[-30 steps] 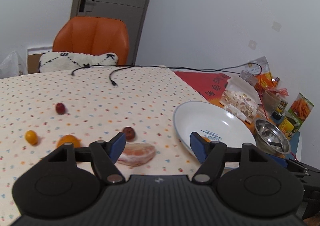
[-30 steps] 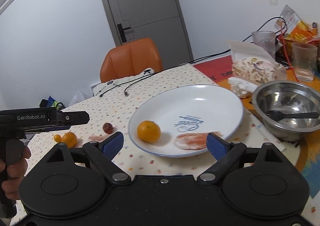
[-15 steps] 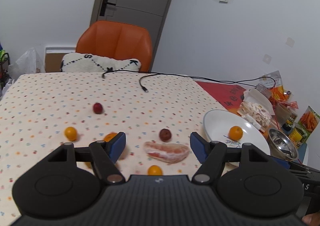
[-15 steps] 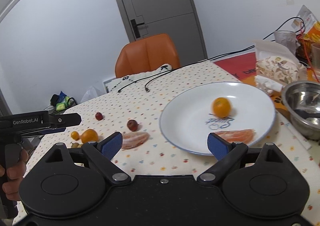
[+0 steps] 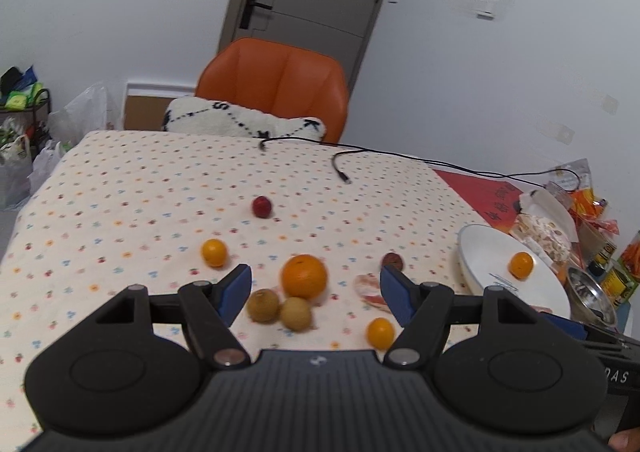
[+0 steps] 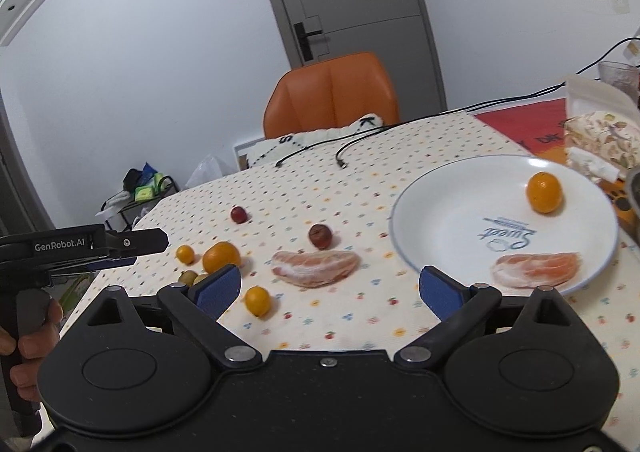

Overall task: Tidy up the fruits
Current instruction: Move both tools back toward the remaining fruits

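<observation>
1. My left gripper has its jaws spread wide and holds nothing; it hangs above the counter near its front edge.
2. Between these jaws I see a big orange, and just in front of it two brown longans that touch each other.
3. A small kumquat lies to the left of the orange, another kumquat near the front edge, and a red jujube further toward the back edge.
4. My right gripper also has its jaws spread, with nothing between them.
5. A peeled pomelo segment lies on the cloth in front of the right jaws, with a dark jujube just behind it.
6. The white plate stands toward the right edge of the counter; in it are one small orange and a second pomelo segment, well apart.
7. A person's hand grips the handle of the left gripper at the left side of the right wrist view.
</observation>
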The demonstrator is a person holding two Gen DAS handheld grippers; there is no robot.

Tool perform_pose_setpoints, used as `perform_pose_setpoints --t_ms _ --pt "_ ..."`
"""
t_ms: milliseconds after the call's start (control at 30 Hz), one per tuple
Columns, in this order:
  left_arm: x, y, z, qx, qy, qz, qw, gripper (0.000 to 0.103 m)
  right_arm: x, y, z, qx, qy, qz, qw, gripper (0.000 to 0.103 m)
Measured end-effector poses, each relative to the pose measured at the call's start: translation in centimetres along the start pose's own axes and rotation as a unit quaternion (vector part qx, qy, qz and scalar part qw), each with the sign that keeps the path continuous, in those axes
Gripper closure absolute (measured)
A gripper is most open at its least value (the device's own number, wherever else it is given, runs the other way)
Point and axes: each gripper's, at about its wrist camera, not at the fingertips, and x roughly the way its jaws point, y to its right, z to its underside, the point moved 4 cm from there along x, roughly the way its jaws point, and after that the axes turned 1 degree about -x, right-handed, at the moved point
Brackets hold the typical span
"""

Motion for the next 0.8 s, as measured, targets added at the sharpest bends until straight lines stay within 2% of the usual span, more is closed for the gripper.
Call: perform_pose_setpoints --t_ms 300,467,800 --pt "0.0 -2.7 0.9 -0.019 -0.007 -0.011 0.9997 0.034 1.6 -2.5 0.5 -0.023 -0.016 -0.021 0.999 0.008" --pt "0.5 -3.9 1.2 -0.027 -0.009 -0.014 0.9995 0.039 2.6 -3.5 0.9 -0.031 -0.026 -0.025 0.999 0.01" --pt "2.0 -4.5 1.6 -0.03 -0.023 -0.005 0.9993 0.057 4.7 -4.9 1.5 -0.034 -0.05 -0.04 0.997 0.03"
